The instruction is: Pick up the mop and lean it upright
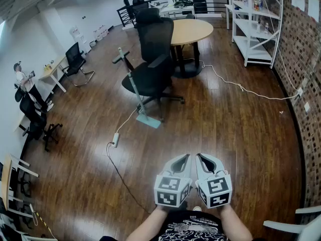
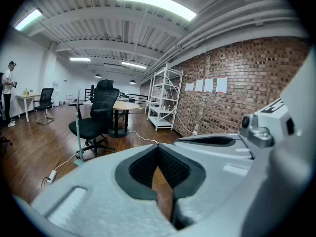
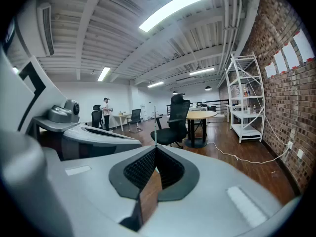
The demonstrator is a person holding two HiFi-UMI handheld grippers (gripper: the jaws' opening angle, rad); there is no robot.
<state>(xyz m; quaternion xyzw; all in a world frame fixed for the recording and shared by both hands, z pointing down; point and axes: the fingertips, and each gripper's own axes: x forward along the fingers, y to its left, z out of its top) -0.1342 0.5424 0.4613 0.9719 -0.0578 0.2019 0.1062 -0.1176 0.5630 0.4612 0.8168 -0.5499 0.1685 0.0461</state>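
Wood floor (image 1: 241, 134), one mop (image 1: 149, 120), left gripper (image 1: 186, 156) closed, right gripper (image 1: 199, 156) closed

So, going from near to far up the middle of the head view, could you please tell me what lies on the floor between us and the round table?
White power strip → mop head → black office chair → round wooden table.
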